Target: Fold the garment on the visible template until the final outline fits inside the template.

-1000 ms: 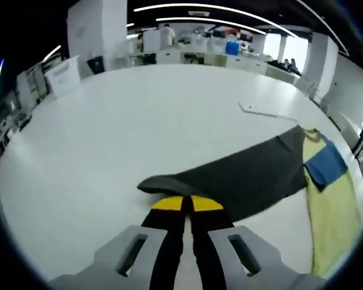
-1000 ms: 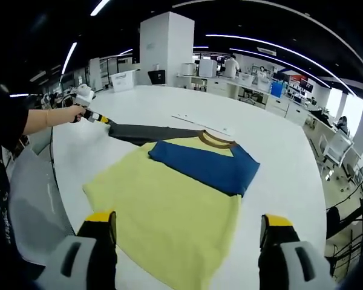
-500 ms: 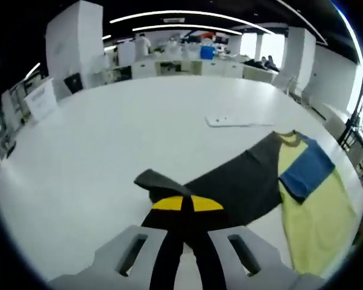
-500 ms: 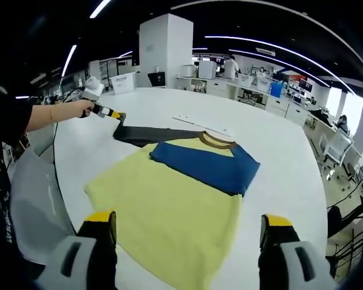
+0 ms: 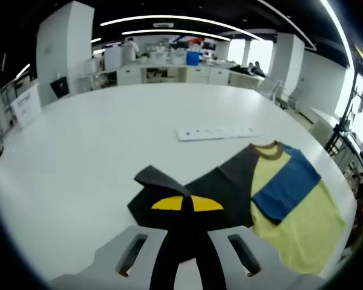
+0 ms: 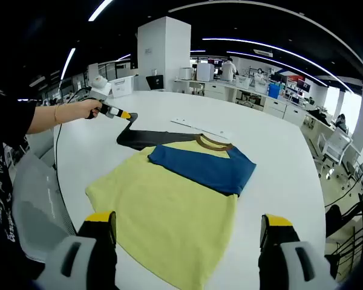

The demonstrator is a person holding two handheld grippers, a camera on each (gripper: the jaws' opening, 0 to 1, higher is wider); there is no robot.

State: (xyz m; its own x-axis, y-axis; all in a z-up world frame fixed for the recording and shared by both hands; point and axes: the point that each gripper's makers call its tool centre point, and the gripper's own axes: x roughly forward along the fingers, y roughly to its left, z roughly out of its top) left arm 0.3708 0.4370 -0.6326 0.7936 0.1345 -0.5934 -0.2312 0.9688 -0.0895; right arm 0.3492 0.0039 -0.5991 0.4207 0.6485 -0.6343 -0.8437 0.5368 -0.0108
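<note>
On the white table (image 6: 278,157) lies the garment (image 6: 169,205), a yellow shirt with a brown collar; its blue sleeve (image 6: 199,168) is folded across the chest and its dark grey sleeve (image 6: 146,138) is stretched out to the far left. From the right gripper view the whole shirt can be seen, front hem nearest, and beyond it a person's bare forearm reaching in from the left, the hand (image 6: 91,109) wrapped round the left gripper (image 6: 128,115), which is lifted just above the table at the end of the grey sleeve. The right gripper (image 6: 187,232) hovers over the near hem with its jaws spread wide and nothing between them.

Closer in, the left gripper view shows what the other cannot: the left gripper (image 5: 187,204) has its yellow-tipped jaws pressed together on the grey sleeve (image 5: 193,187), whose cuff curls up in a loose flap just past the tips. Beyond the sleeve a flat white strip (image 5: 216,131) lies on the table, near the collar (image 5: 266,149).
</note>
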